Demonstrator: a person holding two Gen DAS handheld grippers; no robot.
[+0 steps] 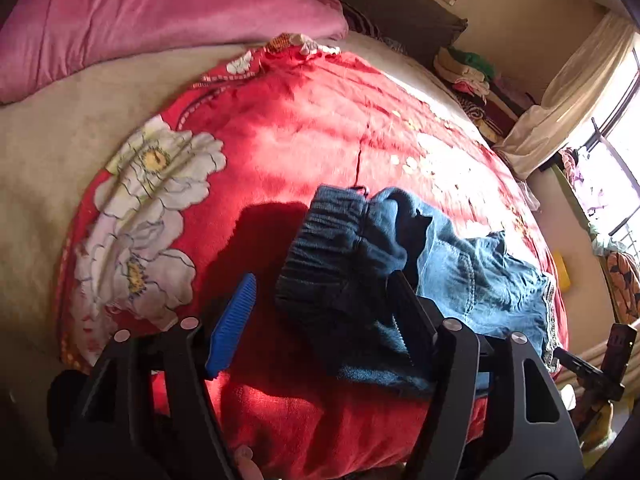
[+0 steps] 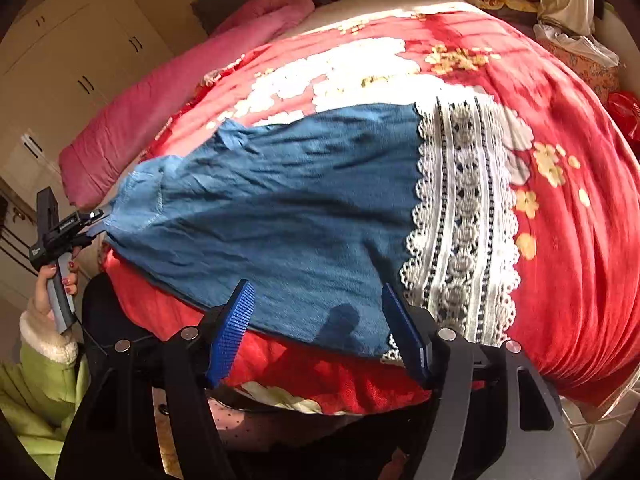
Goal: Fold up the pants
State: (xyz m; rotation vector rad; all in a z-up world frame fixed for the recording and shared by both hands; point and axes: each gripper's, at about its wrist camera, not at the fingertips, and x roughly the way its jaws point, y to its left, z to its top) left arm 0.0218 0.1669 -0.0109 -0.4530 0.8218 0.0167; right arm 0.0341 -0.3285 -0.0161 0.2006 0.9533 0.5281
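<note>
Blue denim pants with a white lace hem lie across a red floral blanket. In the left wrist view their dark elastic waistband is bunched up and rests against my right finger. My left gripper is open, its blue left pad clear of the cloth. My right gripper is open at the near edge of the leg, just left of the lace. The left gripper also shows in the right wrist view, at the waist end.
A pink quilt lies at the far side of the bed. Piled clothes and a curtain stand by the window on the right. White cupboards are on the left in the right wrist view.
</note>
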